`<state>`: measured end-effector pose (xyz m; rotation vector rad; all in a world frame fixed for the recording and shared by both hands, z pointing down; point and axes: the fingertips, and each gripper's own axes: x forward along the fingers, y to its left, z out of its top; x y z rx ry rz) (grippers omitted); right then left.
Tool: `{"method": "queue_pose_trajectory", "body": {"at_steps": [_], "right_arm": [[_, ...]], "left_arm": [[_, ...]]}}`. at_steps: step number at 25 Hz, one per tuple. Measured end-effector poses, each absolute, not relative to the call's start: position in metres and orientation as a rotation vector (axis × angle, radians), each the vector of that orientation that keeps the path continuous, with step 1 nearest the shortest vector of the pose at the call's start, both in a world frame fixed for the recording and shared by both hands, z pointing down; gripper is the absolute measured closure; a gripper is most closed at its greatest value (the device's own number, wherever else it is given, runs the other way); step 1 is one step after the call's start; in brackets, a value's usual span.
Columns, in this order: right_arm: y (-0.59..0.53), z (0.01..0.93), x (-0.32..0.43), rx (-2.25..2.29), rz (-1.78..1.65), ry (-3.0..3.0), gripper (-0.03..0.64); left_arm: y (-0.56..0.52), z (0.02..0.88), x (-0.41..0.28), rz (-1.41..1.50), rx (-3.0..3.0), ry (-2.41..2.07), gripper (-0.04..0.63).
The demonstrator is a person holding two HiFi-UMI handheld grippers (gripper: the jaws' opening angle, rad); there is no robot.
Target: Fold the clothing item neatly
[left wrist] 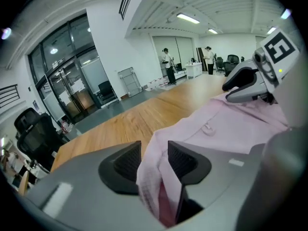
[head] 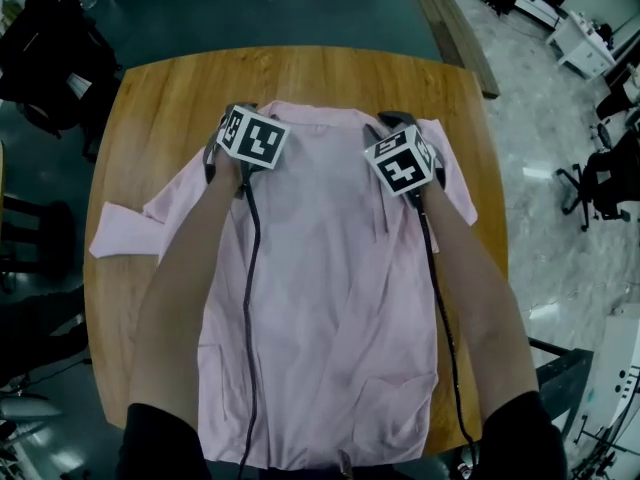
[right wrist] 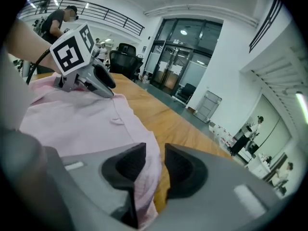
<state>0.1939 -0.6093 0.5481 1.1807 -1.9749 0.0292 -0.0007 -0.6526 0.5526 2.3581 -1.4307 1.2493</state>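
— How far is the folding judged to be?

— Only the laying-out seems to be done. The pink shirt (head: 320, 298) is spread flat along the middle of the wooden table (head: 140, 98), with the collar toward the far edge and the hem at the near edge. No fold is seen yet. One sleeve (head: 120, 230) is stretched toward the left edge, and the other sleeve (head: 455, 183) lies out toward the right edge. So the sleeves and the body are yet to be folded.

— And how are the grippers held?

— Both are placed at the shoulders. The left gripper (left wrist: 154, 160) is partly released: a loose ridge of shirt fabric stands between its jaws but is not pinched. The right gripper (right wrist: 155, 161) is parted likewise. Fabric is draped against one of its jaws and a gap is left to the other. Nothing is gripped.
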Motion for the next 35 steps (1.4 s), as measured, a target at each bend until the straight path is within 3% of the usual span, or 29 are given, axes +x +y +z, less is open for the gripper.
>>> {"method": "queue_pose_trajectory", "body": {"at_steps": [5,9,17,25,32,35], "right_arm": [[-0.603,0.503,0.169,1.143,-0.030,-2.035,0.489],[-0.590,0.486,0.121,1.029,-0.032,-2.112,0.489],[-0.546,0.487,0.019,0.826,0.103,-2.280,0.493],[-0.516,0.520,-0.058,0.697,0.243,-2.342,0.503],[-0.541,0.540,-0.077,0.739,0.149,-2.275,0.491],[-0.556,0.548,-0.079,0.741,0.102,-2.242,0.491]], "left_arm": [[-0.632,0.490,-0.007,1.120,2.492,-1.429,0.367],[-0.600,0.460,-0.035,1.078,2.485,-1.432,0.374],[-0.504,0.476,-0.075,1.110,2.410,-1.333,0.414],[-0.418,0.509,-0.068,1.144,2.337,-1.207,0.417],[-0.404,0.555,-0.075,1.225,2.226,-1.180,0.419],[-0.406,0.567,-0.081,1.236,2.192,-1.209,0.564]]}}
